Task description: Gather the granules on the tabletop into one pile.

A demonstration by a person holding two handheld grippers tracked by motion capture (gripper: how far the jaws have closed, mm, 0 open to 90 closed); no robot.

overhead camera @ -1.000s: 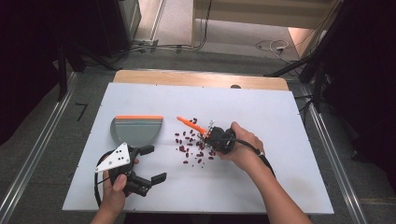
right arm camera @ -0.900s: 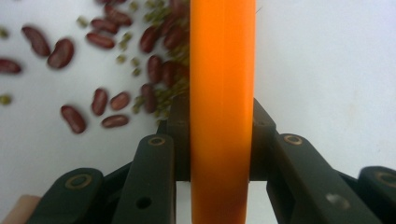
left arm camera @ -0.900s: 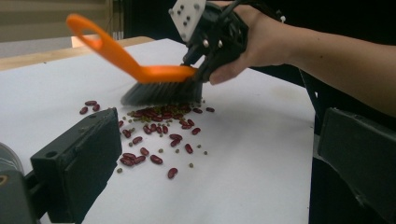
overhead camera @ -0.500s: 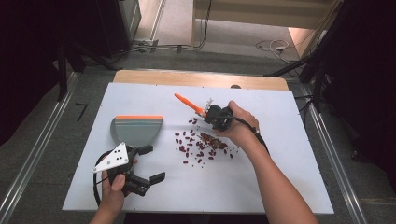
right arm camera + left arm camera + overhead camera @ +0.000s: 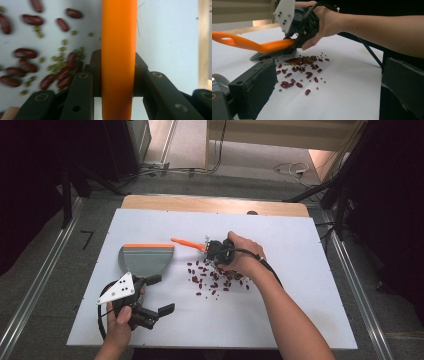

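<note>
The right hand-held gripper [image 5: 212, 251] clamps the orange brush [image 5: 187, 243] by its handle, the bristle end down at the scattered beans [image 5: 215, 280] mid-desk [image 5: 310, 270]. The left hand-held gripper [image 5: 157, 295] rests wide and empty — just beside the grey dustpan [image 5: 145, 260].

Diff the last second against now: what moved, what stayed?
The right gripper, shut on the orange-handled brush throughout, swung from the far edge of the spilled beans back toward the dustpan; the handle now points left. The left gripper stayed open and in place, and the dustpan did not move.
</note>
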